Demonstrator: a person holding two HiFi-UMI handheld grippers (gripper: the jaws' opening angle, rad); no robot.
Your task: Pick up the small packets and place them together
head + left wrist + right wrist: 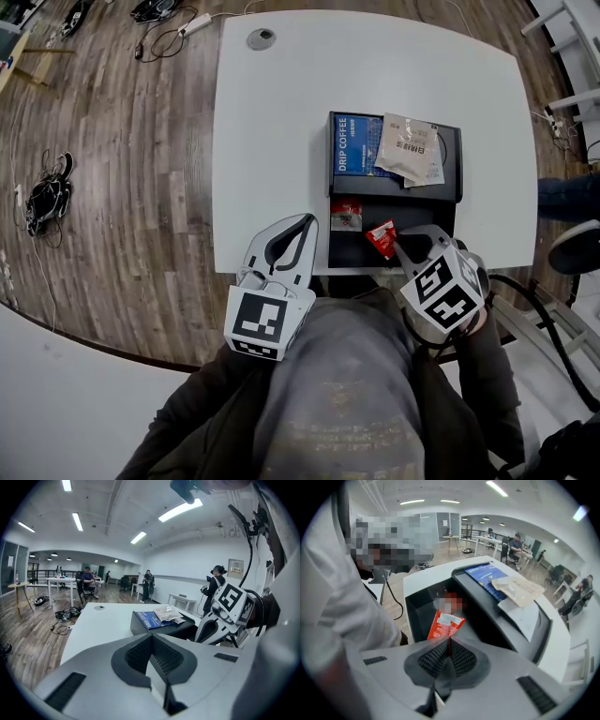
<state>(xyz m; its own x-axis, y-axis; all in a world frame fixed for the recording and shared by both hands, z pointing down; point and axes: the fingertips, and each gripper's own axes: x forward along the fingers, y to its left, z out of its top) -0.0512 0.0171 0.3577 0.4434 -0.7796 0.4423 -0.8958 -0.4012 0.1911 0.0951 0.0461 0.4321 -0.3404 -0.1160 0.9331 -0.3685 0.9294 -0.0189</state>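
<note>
From the head view, a black tray sits on the white table. Its far compartment holds a blue drip coffee pack with beige packets lying on top. In the near compartment a small red packet lies at the left. To its right, a second red packet is tilted up at the tip of the right gripper. The left gripper hangs over the near edge of the table, just left of the tray, touching nothing.

In the left gripper view, the ribbed pads are pressed together with nothing between them. The tray with the blue pack and beige packets lies beyond, and the right gripper is at the right.

In the right gripper view, the jaws are closed almost fully. They pinch the near edge of the second red packet, which stands up from the tips over the near compartment. The blue pack and beige packets lie farther off to the right.
</note>
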